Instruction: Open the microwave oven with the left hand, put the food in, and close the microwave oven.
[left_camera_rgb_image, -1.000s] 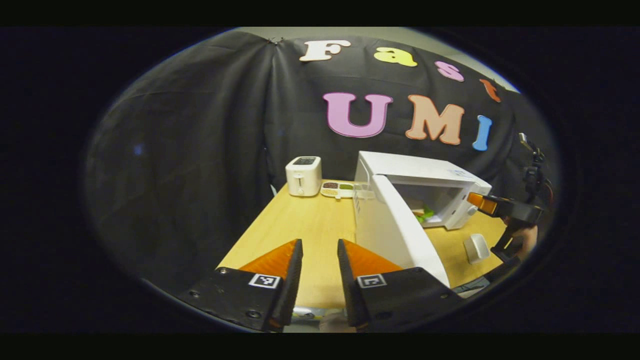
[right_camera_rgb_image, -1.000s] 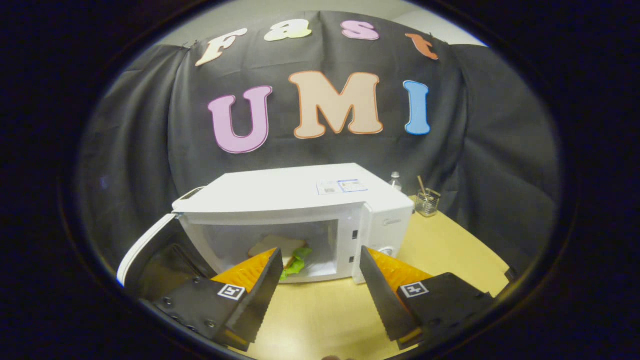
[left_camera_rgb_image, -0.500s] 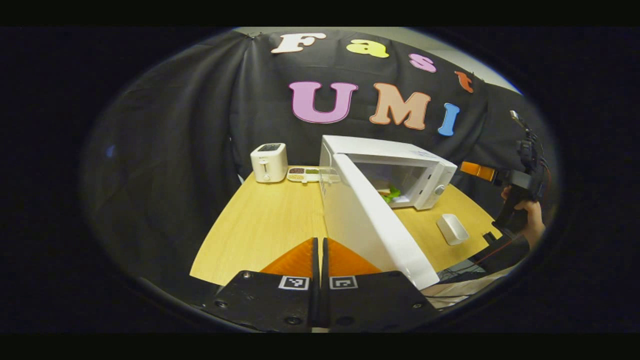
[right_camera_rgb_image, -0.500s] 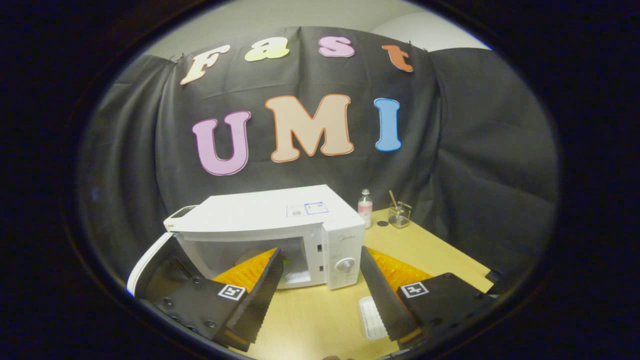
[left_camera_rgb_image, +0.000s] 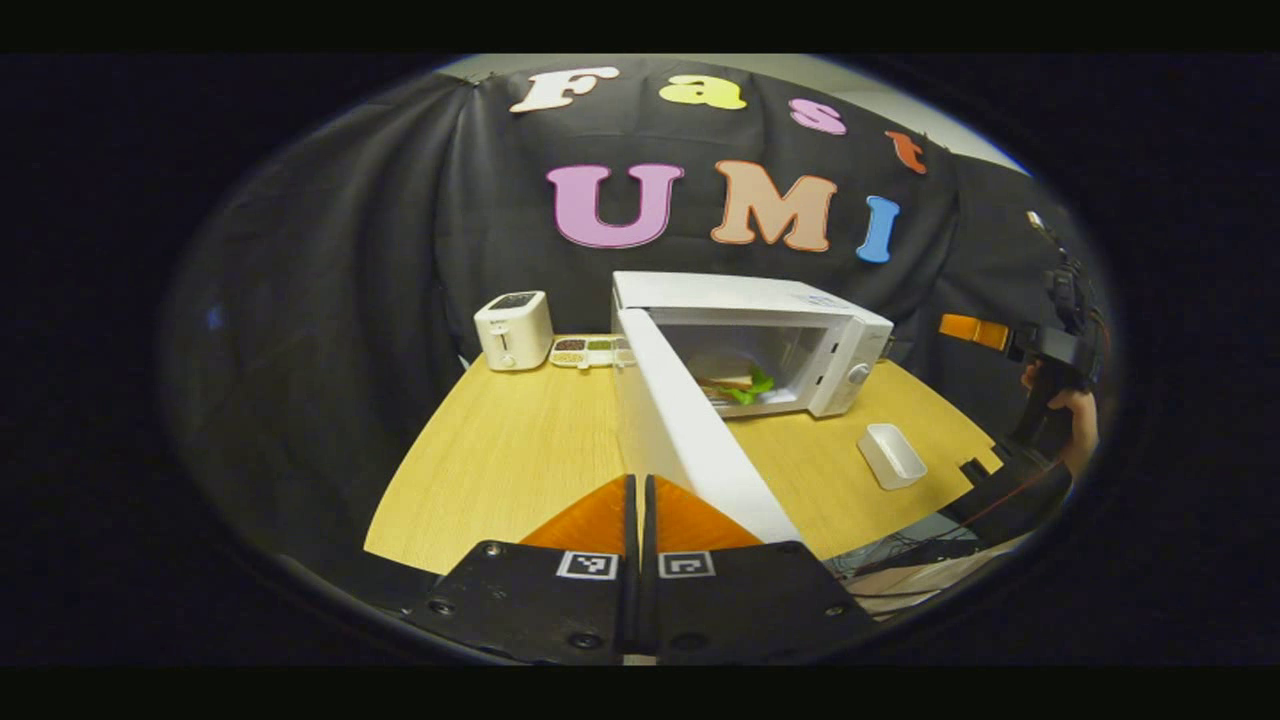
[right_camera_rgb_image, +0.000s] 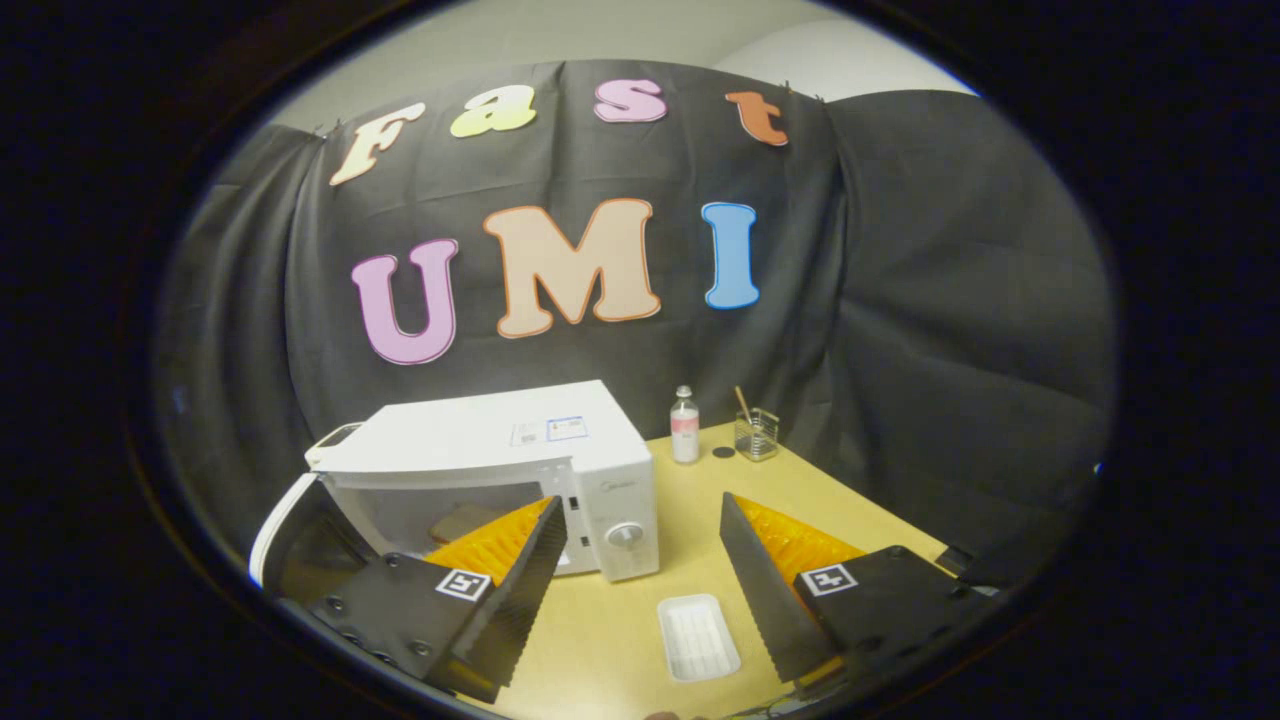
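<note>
The microwave oven (left_camera_rgb_image: 760, 320) stands toward the back of the table (left_camera_rgb_image: 500, 460), its door (left_camera_rgb_image: 700, 440) swung wide open toward the front edge. Inside the cavity lies the food (left_camera_rgb_image: 735, 380), bread with something green on it. In my right gripper view the cavity is partly hidden behind one of my orange fingers (right_camera_rgb_image: 495, 545), so there I make out just a corner of the bread.

Around it: a white toaster (left_camera_rgb_image: 513, 330) near the back left corner, a small divided dish (left_camera_rgb_image: 590, 350) just beside it, touching neither the toaster nor, as far as I can tell, the oven. An empty white tray (right_camera_rgb_image: 698, 637) lies on the table in front of the oven's control side, apart from it. At the back right stand a small bottle (right_camera_rgb_image: 684, 425) and a glass (right_camera_rgb_image: 757, 435) with a stick in it.

My left gripper (left_camera_rgb_image: 637, 500) has its jaws pressed together with nothing between them, just beside the outer edge of the open door; whether they touch it I cannot tell. My right gripper (right_camera_rgb_image: 640, 545) hangs above the table with its jaws spread wide and empty. From the left gripper view I see it at the right edge, held in a hand (left_camera_rgb_image: 1078, 430).
</note>
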